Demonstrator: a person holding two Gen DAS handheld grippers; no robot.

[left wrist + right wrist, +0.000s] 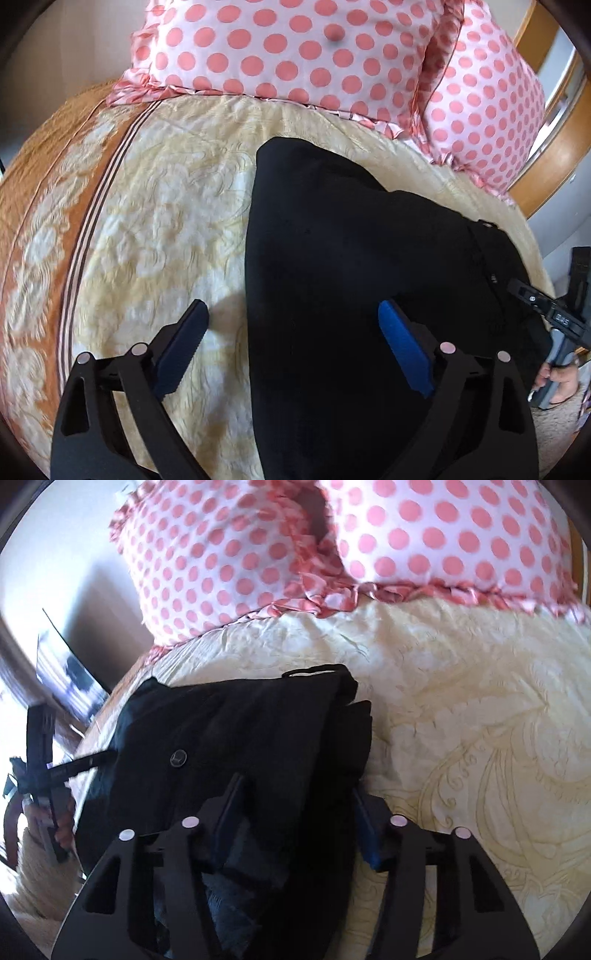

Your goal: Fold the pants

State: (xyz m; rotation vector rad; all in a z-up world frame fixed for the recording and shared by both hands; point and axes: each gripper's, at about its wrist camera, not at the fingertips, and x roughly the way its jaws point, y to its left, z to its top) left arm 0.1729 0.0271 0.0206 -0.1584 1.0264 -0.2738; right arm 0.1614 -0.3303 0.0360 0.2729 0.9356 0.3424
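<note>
Black pants [351, 258] lie flat on the cream bedspread [166, 221]. In the left wrist view my left gripper [295, 325] is open wide over their left edge: one blue pad hovers above the bedspread, the other above the black cloth, and nothing is gripped. In the right wrist view the pants [240, 731] show a button [178, 757] and a belt loop [310, 672]. My right gripper [297, 805] stands half apart astride their right-hand edge. Dark cloth fills the gap between the fingers, with no visible pinch. Each view catches the other gripper at the pants' far side.
Two pink polka-dot pillows [295, 55] [443, 542] lie at the head of the bed. A curved wooden headboard [546, 166] rises on the right. The bedspread [480, 720] has an orange patterned border [44, 221]. A hand [557, 380] holds the right gripper's handle.
</note>
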